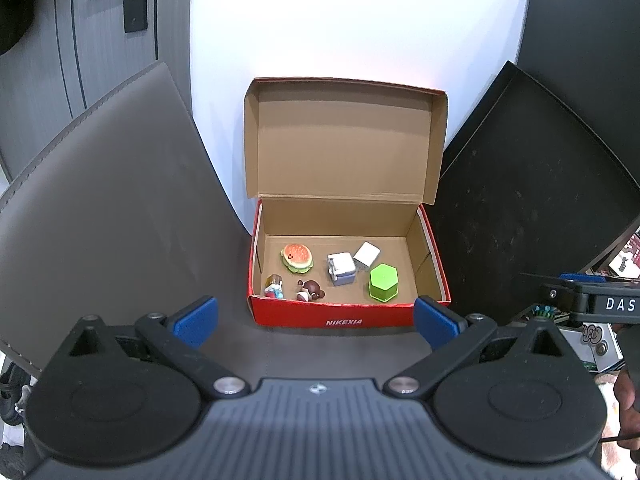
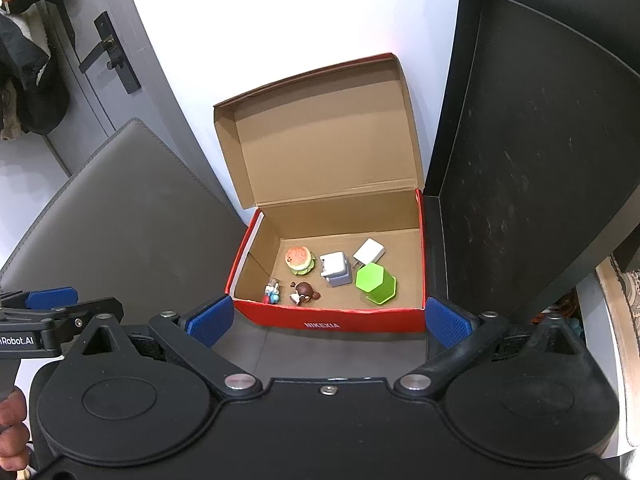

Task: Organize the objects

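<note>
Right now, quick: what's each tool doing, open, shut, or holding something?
Left tool: open, holding nothing, in front of the red box.
Right tool: open, holding nothing.

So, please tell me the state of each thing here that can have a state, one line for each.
Red box: open, lid standing up at the back.
Green hexagonal container: upright inside the box.
Burger toy: inside the box, apart from the others.
Brown-haired figurine: lying down.
Left gripper: open, empty.
Right gripper: open, empty.
</note>
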`<move>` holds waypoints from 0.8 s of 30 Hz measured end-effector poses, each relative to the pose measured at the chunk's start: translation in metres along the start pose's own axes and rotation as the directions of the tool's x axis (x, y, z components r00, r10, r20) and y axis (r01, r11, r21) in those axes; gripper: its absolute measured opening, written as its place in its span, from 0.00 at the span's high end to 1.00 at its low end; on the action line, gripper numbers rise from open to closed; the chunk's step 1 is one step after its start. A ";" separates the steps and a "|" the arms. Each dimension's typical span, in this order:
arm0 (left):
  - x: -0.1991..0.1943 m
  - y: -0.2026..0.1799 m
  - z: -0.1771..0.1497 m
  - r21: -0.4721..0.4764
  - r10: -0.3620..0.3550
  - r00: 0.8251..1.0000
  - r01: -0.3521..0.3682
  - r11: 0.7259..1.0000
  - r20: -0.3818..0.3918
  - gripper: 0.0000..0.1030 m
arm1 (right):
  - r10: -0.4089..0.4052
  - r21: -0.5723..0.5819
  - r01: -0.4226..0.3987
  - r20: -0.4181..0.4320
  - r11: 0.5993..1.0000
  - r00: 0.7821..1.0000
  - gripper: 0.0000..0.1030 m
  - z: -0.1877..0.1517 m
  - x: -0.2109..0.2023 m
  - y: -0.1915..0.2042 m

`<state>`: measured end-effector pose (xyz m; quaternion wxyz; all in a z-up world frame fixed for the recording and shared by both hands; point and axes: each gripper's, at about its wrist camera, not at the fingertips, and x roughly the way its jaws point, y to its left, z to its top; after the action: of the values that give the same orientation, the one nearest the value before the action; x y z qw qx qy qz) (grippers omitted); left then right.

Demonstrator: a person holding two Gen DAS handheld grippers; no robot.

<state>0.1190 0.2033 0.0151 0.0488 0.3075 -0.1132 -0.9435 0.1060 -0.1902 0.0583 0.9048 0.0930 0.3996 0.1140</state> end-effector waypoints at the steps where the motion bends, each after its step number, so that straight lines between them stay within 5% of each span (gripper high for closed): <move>1: 0.000 0.000 0.000 -0.001 -0.001 1.000 0.001 1.000 -0.001 0.00 | 0.000 -0.001 0.000 -0.002 1.000 1.000 0.00 0.000 0.001 0.000; 24: 0.005 0.001 -0.002 -0.005 -0.003 1.000 0.003 1.000 -0.011 0.00 | -0.018 -0.005 0.018 -0.004 1.000 1.000 0.00 -0.002 0.002 -0.003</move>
<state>0.1159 0.2011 0.0108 0.0488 0.3125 -0.1102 -0.9422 0.1064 -0.1928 0.0548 0.9053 0.0869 0.4018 0.1070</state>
